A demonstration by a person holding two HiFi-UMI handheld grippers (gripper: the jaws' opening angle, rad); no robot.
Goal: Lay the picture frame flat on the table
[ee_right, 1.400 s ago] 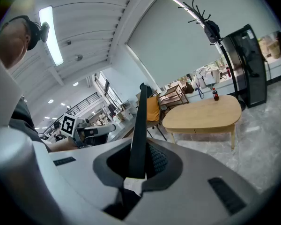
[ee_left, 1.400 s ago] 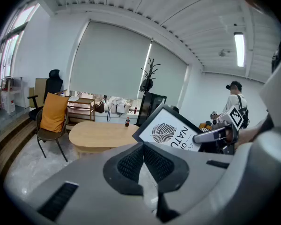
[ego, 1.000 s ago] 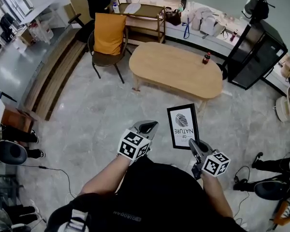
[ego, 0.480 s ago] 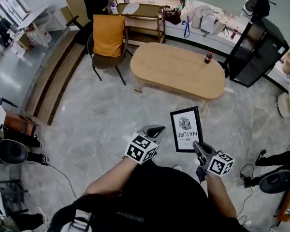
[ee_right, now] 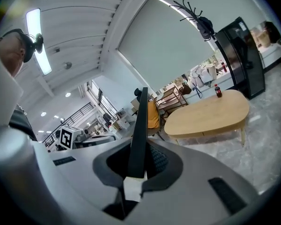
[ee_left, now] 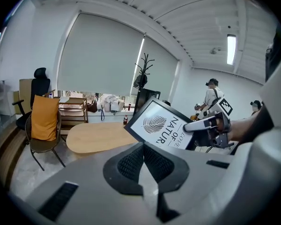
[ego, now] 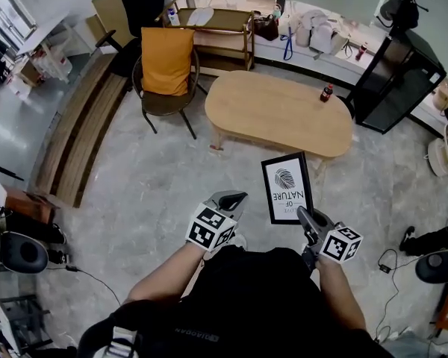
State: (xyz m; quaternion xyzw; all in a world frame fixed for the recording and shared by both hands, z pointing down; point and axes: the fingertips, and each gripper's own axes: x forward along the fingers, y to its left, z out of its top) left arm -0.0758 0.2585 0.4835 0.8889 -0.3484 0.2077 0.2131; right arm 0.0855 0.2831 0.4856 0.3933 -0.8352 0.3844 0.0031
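Note:
The picture frame [ego: 287, 187], black-rimmed with a white leaf print, hangs in the air above the floor, short of the oval wooden table [ego: 280, 114]. My right gripper [ego: 306, 218] is shut on its near lower edge. In the right gripper view the frame [ee_right: 139, 125] stands edge-on between the pads of the right gripper [ee_right: 136, 168]. My left gripper [ego: 234, 198] floats left of the frame, shut with nothing in it. In the left gripper view the closed pads of the left gripper [ee_left: 143, 165] sit below the frame [ee_left: 161, 128].
A small dark bottle [ego: 327, 93] stands at the table's far right end. A chair with an orange cushion [ego: 166, 62] is left of the table. A wooden shelf [ego: 216, 28] and a black cabinet [ego: 392, 84] stand behind it. Cables [ego: 392, 263] lie on the floor at right.
The frame stays gripped by the right gripper. Both grippers hold much the same pose; the frame has shifted slightly up in the head view.

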